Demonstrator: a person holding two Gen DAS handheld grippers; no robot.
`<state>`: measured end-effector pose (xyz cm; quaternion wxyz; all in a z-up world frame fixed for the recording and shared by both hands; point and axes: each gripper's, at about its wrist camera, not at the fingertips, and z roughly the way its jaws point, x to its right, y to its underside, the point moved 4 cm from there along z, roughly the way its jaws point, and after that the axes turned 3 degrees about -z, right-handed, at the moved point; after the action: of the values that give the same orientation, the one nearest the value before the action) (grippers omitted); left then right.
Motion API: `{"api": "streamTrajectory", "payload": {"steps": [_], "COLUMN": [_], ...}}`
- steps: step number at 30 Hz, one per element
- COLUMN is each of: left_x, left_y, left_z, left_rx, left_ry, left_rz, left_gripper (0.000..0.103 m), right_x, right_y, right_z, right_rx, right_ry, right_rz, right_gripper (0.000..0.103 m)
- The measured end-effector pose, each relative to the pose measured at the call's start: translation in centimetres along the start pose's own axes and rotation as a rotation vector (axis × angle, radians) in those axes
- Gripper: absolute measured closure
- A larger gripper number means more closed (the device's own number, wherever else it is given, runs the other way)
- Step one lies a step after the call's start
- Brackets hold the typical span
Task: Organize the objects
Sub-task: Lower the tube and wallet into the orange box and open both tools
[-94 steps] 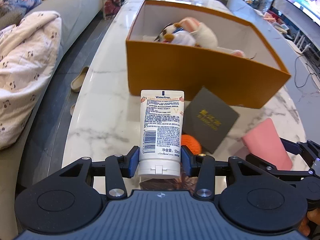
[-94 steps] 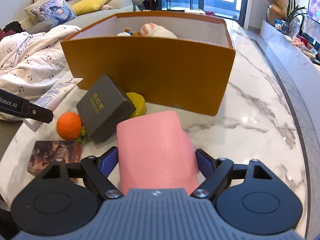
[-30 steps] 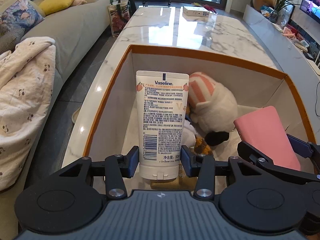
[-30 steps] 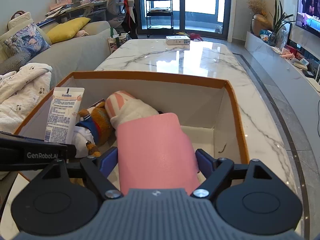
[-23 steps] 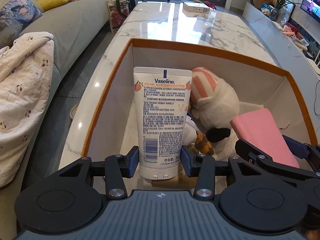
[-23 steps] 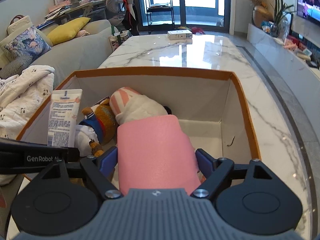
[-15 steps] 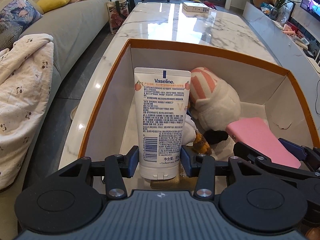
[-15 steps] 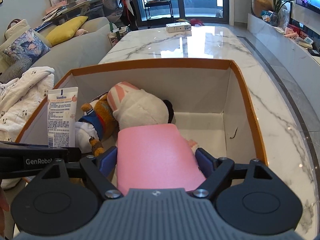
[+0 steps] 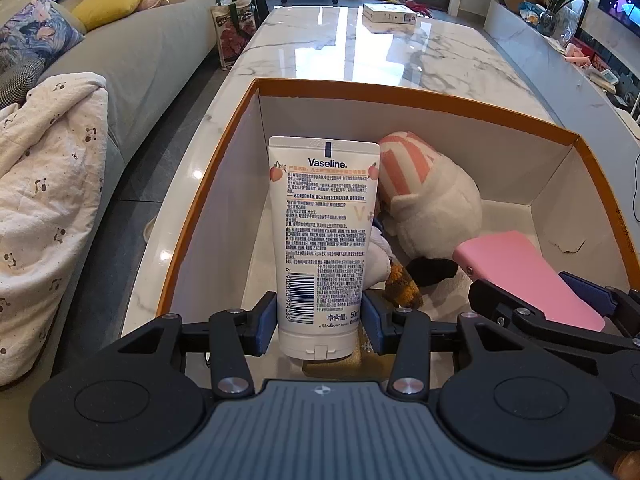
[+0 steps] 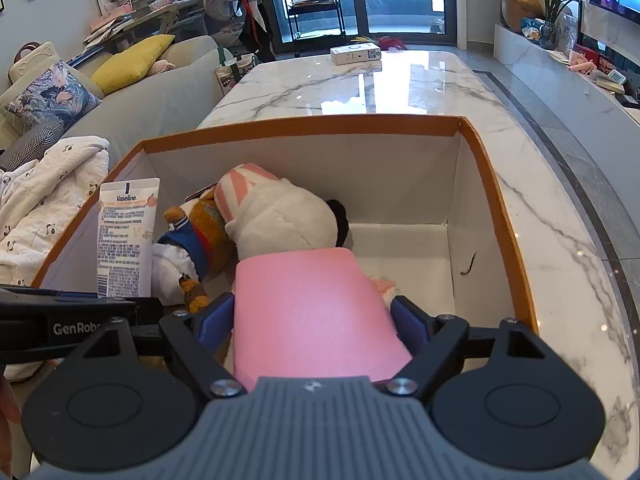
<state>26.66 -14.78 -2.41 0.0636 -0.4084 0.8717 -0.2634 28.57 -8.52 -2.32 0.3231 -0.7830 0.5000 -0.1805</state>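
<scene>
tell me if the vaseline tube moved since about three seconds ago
Yes. The Vaseline tube, shut in the left claw, was in front of the orange box over the table; it now hangs inside the box's walls.

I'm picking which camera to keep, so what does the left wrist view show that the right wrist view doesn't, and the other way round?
Only the left wrist view: the tube's cap end between the left gripper's fingers, and the pink case's side with the right gripper.

Only the right wrist view: the pink case clamped in the right gripper, the brown plush in blue, and bare box floor on the right.

Both: orange box, white plush, tube, case, marble table.
</scene>
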Motion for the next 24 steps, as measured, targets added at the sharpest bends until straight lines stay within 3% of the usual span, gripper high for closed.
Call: {"api": "streamTrajectory", "payload": {"steps": [24], "left_x": [-0.4], "left_y": [-0.2], "left_z": [-1.0], "left_rx": [0.027], "left_ry": [-0.025], "left_rz": [0.007], "left_gripper": [0.045], "right_x": [0.0], "right_y": [0.5], "right_z": [-0.1], "right_rx": [-0.02], "right_ry": [0.007], "right_rz": [-0.015], "right_gripper": [0.018]}}
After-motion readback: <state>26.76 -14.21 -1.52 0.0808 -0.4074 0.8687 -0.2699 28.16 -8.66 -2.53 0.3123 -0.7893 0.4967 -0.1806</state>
